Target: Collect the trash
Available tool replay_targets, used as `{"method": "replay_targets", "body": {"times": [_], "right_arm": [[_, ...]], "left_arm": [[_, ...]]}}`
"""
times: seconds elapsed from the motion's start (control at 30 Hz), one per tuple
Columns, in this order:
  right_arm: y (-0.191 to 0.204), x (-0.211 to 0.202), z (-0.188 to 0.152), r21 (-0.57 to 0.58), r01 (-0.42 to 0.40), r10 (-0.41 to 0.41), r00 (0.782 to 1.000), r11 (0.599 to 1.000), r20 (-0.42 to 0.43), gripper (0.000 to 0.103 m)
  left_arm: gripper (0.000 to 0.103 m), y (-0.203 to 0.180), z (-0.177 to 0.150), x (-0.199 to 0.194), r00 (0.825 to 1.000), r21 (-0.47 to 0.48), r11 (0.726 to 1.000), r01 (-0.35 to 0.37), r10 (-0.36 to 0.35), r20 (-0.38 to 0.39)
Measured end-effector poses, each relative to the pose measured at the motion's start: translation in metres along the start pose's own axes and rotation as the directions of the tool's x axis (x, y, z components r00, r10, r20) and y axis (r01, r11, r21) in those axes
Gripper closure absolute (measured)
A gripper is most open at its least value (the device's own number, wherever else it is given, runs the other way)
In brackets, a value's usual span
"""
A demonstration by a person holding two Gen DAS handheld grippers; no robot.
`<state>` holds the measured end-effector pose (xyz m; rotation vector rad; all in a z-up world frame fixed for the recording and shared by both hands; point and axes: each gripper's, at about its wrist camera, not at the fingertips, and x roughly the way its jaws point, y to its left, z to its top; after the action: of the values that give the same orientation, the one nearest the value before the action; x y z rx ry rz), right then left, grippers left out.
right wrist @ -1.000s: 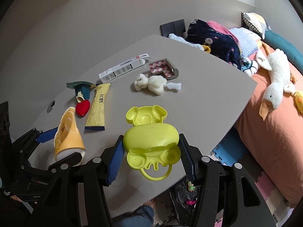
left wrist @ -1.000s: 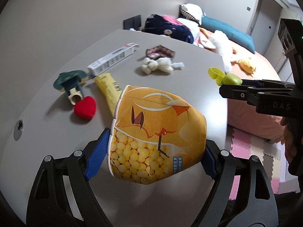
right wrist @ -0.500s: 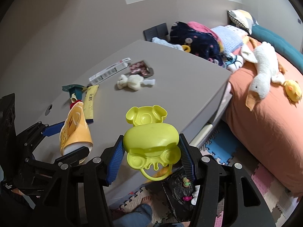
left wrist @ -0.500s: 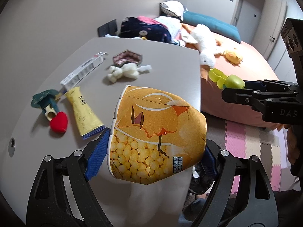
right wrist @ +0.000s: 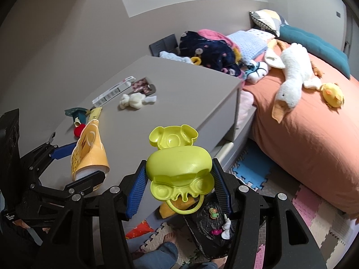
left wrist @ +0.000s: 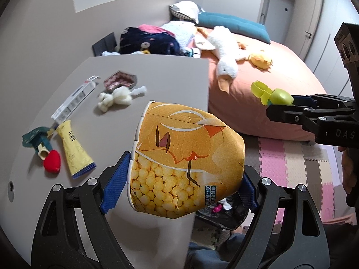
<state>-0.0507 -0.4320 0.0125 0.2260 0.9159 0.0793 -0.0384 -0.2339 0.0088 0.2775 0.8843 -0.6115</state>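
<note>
Bedroom desk edge, black bag on the floor below. Left gripper clamps the cup, right gripper clamps the yellow-green box. I'd center each over the bag before letting go.

Grey table, bed and foam floor, all pretty cluttered

The grey table had a long white box, a small patterned tray and a white fluffy toy just beside each other, plus a yellow tube, a red heart and a teal thing nearer its left edge. The bed with the orange sheet carried a plush goose, a yellow chick, a teal cushion and a heap of clothes. Down on the foam mat floor sat a black bag.
</note>
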Motion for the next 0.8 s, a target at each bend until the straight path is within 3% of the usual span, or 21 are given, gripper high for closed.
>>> {"method": "replay_targets", "body": {"times": [0.8], "right_arm": [[-0.068, -0.049, -0.027, 0.096, 0.095, -0.099, 0.994, 0.991, 0.039, 0.046]], "left_arm": [[0.021, -0.088, 0.022, 0.019, 0.992, 0.143, 0.981, 0.128, -0.129, -0.003]]}}
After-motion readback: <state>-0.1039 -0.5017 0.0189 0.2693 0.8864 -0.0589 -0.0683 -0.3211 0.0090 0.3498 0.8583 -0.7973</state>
